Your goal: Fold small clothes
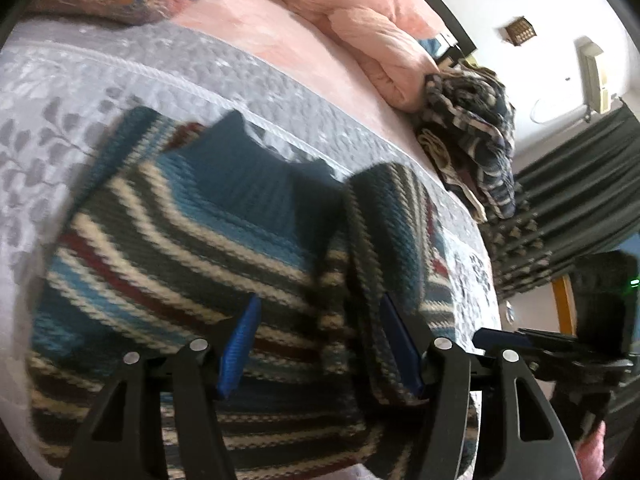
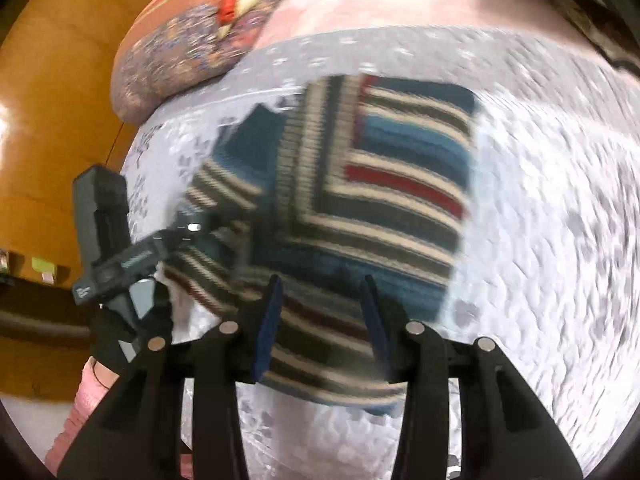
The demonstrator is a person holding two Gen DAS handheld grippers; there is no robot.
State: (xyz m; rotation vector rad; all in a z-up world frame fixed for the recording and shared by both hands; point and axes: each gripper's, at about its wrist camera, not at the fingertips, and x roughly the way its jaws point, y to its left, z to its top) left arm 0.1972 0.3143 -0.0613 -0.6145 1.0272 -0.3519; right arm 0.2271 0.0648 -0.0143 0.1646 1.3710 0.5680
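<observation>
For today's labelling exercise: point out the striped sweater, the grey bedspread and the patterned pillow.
striped sweater point(image 2: 400, 184): right wrist view, on its striped front panel.
grey bedspread point(image 2: 540, 240): right wrist view, bare quilted part beside the sweater.
patterned pillow point(image 2: 180, 56): right wrist view, its paisley face.

A home bedroom: quilted bedspread point(image 1: 80, 80), pink duvet point(image 1: 360, 20), curtains point(image 1: 580, 184).

Striped knit sweater point(image 1: 192, 256) in teal, cream, dark grey and maroon, spread on a grey leaf-patterned quilt point(image 1: 60, 92), one sleeve point(image 1: 384, 248) folded over the body. Left gripper point(image 1: 320, 344) low over the sweater, blue-padded fingers point(image 1: 240, 344) spread apart with knit between them; right gripper point(image 1: 560, 348) partly visible at the right edge, state unclear. Beyond: pink bedsheet point(image 1: 256, 28), bunched pink blanket point(image 1: 372, 20), crumpled dark patterned cloth point(image 1: 472, 136) at the bed's edge, dark curtains point(image 1: 580, 184).
</observation>
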